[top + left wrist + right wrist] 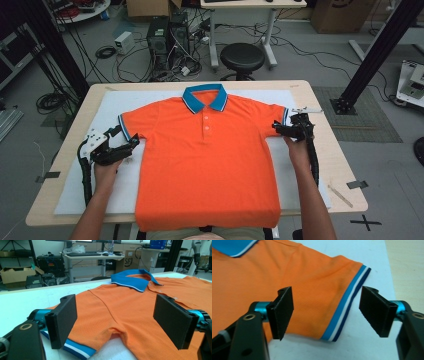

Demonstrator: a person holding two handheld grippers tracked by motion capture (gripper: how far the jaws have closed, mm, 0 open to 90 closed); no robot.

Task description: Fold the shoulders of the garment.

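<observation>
Overhead: polo shirt (207, 160) flat | left gripper (115, 322) wide open, astride sleeve (82, 340) | right gripper (327, 312) open over striped cuff (344, 315)

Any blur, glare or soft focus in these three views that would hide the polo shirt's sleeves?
High view: evenly lit, slightly soft, polo shirt readable. Left gripper view: sleeve sharp, background desks softer. Right gripper view: slight softness, striped cuff clear, mild glare on the white mat.
</observation>
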